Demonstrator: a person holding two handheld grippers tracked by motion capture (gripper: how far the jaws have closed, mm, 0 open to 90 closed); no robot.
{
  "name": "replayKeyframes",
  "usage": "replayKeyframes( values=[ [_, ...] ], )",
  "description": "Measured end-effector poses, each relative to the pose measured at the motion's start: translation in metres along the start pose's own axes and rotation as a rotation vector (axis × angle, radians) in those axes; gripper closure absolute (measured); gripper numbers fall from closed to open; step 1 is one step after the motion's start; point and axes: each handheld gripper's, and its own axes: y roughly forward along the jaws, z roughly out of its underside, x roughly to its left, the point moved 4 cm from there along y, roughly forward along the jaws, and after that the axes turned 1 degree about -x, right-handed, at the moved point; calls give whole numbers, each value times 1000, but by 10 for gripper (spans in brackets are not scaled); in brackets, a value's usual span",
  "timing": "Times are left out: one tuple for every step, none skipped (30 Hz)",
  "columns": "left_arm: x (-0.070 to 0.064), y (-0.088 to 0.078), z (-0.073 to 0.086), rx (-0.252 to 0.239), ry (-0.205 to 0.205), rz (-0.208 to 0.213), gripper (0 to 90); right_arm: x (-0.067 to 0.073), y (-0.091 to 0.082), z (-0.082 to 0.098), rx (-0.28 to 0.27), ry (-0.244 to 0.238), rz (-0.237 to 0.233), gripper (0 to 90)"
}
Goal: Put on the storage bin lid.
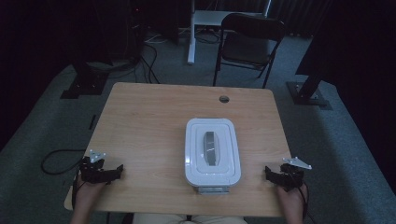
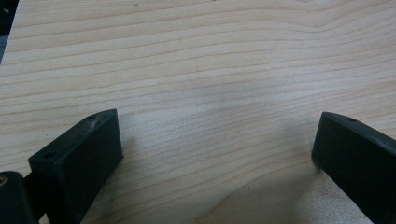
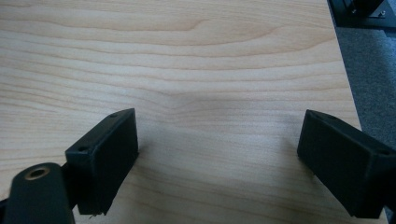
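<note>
Both pairs of fingers are spread wide with nothing held between them: in the left gripper view, the black fingers are seen far apart over bare wood grain, and the same is seen in the right gripper view. The left gripper is rested near the front left corner of the wooden table, and the right gripper near the front right edge. Between them, well apart from each, a white lidded container with a grey handle on its lid is placed at the table's middle front. A folding chair is seen beyond the table.
</note>
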Motion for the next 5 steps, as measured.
replayKeyframes(
  values=[
    [0,0,0,0,0,0,22,0,0,0,0,0,0,120],
    [0,0,0,0,0,0,22,0,0,0,0,1,1,120],
    [0,0,0,0,0,0,22,0,0,0,0,1,1,120],
    [0,0,0,0,0,0,22,0,0,0,0,1,1,120],
    [0,0,0,0,0,0,22,0,0,0,0,1,1,120]
  ],
)
